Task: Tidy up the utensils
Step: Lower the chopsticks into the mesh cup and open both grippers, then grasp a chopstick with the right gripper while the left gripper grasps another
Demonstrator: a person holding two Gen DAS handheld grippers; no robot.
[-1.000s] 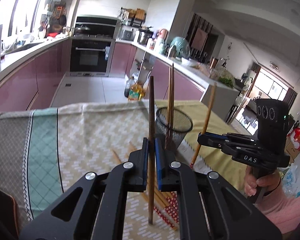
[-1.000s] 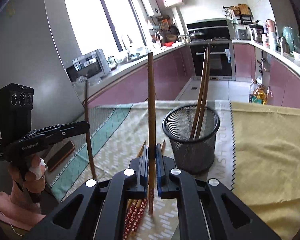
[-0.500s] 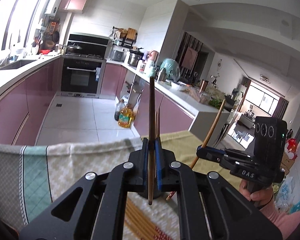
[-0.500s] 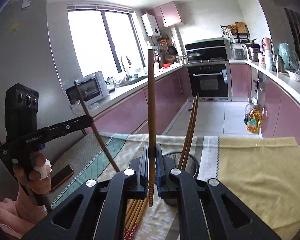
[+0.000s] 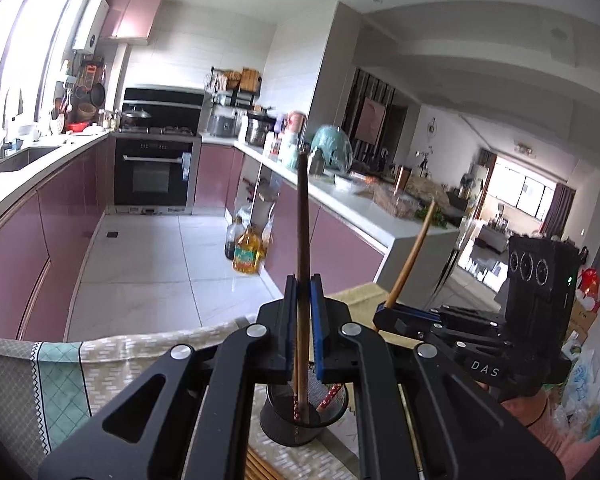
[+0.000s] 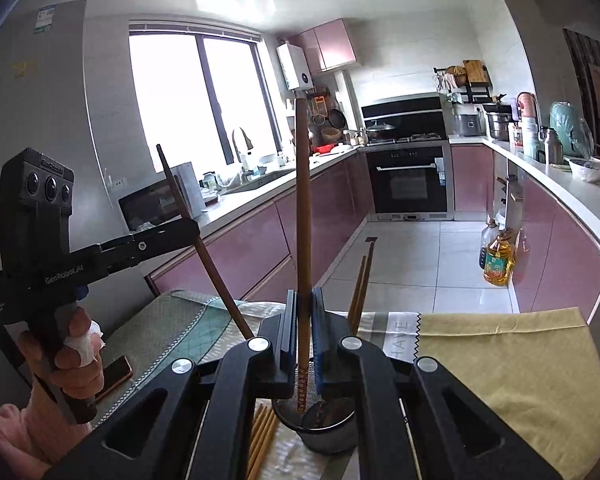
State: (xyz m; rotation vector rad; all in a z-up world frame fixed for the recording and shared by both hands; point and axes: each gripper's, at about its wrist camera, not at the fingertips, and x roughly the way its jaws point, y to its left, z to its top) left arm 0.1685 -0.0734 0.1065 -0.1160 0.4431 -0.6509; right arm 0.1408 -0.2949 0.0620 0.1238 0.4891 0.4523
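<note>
The worktop point(image 6: 500, 344), under a yellow cloth and a patterned grey-green cloth point(image 5: 60, 376), carries the round black wire-mesh holder point(image 5: 300, 424); only the right wrist view shows the two brown chopsticks point(image 6: 360, 292) leaning in it toward 1 o'clock. The left hand-held gripper point(image 5: 303, 320) is clamped on a dark brown wooden chopstick point(image 5: 302, 220), upright, lower end inside the holder. The right hand-held gripper point(image 6: 303, 328) pinches a light brown chopstick point(image 6: 302, 220), upright, patterned tip at the holder's mouth; loose chopsticks point(image 6: 262, 436) lie at 7 o'clock of the holder.

Both wrist views above mesh cup point(image 5: 302, 420)
</note>
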